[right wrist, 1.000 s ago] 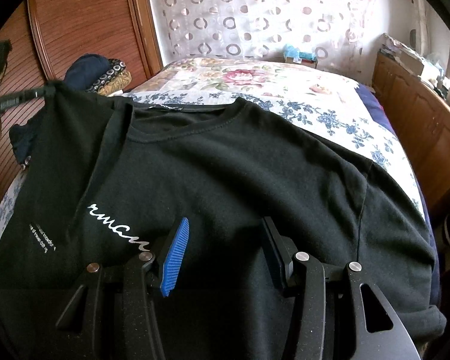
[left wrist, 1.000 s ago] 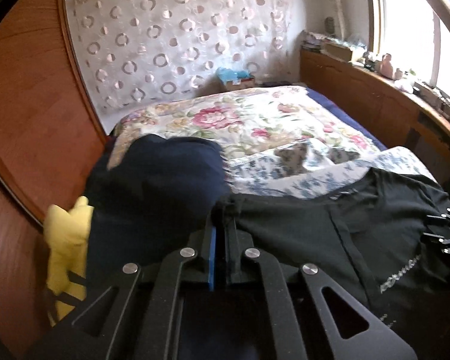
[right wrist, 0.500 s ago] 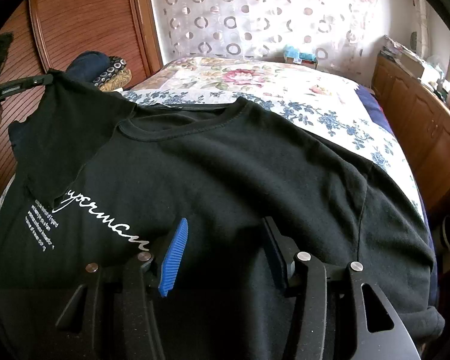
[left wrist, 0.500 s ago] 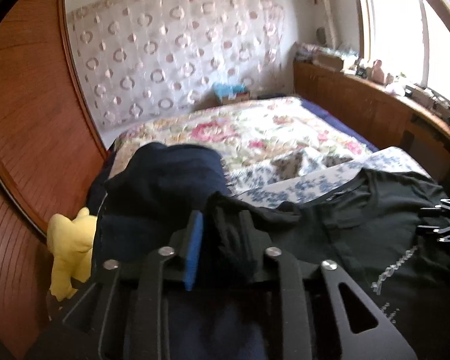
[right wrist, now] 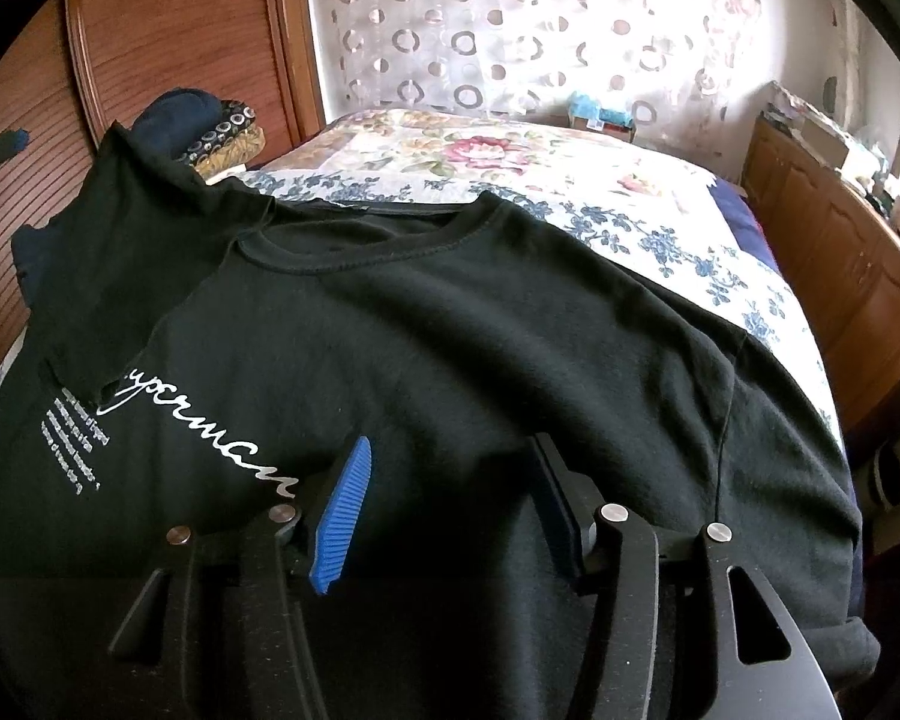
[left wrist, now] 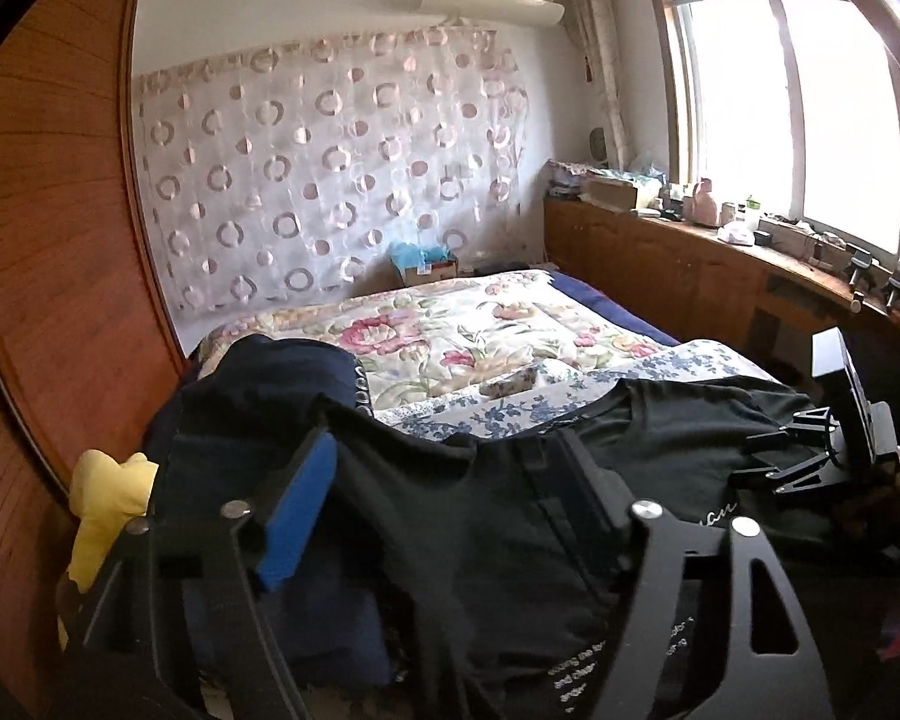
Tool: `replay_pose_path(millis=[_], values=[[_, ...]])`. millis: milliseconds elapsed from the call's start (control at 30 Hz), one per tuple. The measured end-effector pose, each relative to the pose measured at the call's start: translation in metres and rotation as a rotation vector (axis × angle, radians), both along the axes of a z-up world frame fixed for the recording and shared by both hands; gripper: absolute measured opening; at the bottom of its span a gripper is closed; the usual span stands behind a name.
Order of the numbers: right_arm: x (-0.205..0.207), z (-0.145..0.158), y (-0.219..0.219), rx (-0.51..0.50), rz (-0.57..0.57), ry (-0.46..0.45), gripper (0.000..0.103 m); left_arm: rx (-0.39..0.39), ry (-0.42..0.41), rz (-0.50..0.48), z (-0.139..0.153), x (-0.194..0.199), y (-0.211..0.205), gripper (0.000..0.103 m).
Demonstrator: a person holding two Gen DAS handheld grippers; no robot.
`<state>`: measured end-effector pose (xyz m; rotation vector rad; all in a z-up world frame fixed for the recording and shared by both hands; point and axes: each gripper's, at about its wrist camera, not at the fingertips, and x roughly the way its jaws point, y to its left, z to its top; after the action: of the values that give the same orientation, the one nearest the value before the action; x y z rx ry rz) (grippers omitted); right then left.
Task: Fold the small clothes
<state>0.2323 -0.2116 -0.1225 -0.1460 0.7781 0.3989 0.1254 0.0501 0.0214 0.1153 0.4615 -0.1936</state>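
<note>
A black T-shirt (right wrist: pixel 462 324) with white script lettering lies spread on the bed; it also shows in the left wrist view (left wrist: pixel 660 444). Its left sleeve (right wrist: pixel 120 240) lies folded inward over the chest. My left gripper (left wrist: pixel 444 474) is open, its jaws wide apart above that sleeve cloth, holding nothing. My right gripper (right wrist: pixel 450 468) is open and hovers low over the shirt's front, just right of the lettering. It also shows from the side at the right of the left wrist view (left wrist: pixel 822 450).
The bed has a blue-flowered sheet (right wrist: pixel 660 228) and a floral quilt (left wrist: pixel 450 330). A dark navy clothes pile (left wrist: pixel 258 396) and a yellow plush toy (left wrist: pixel 108 498) lie at the left by the wooden wardrobe (left wrist: pixel 48 240). A wooden cabinet (right wrist: pixel 840 252) runs along the right.
My left gripper opened and let go of the sleeve, which dropped folded over the shirt's chest. The left gripper rose and tilted upward. My right gripper stayed open and still.
</note>
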Motion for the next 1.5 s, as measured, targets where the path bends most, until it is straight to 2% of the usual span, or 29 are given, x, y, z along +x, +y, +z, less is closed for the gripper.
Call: replay_pose_path(millis=[167, 333, 500, 867, 1000, 1200, 1500], values=[[-0.001, 0.0, -0.001, -0.003, 0.001, -0.002, 0.056, 0.007, 0.006, -0.008, -0.013, -0.013, -0.016, 0.08], [-0.001, 0.0, -0.001, -0.003, 0.001, -0.002, 0.056, -0.017, 0.055, -0.024, -0.03, -0.018, -0.031, 0.08], [-0.001, 0.0, -0.001, -0.003, 0.0, -0.002, 0.057, 0.005, 0.088, -0.023, -0.045, -0.02, -0.044, 0.08], [-0.011, 0.008, -0.017, 0.01, -0.038, -0.023, 0.057, -0.027, 0.094, -0.048, -0.049, -0.029, -0.059, 0.08], [-0.033, 0.021, -0.038, 0.028, -0.072, -0.073, 0.057, -0.03, 0.112, -0.047, -0.054, -0.027, -0.065, 0.08], [-0.065, 0.027, -0.085, 0.018, -0.183, -0.119, 0.057, -0.03, 0.134, -0.061, -0.06, -0.03, -0.074, 0.08], [-0.095, 0.009, -0.16, 0.014, -0.35, -0.087, 0.057, -0.056, 0.167, -0.119, -0.063, -0.041, -0.095, 0.08]])
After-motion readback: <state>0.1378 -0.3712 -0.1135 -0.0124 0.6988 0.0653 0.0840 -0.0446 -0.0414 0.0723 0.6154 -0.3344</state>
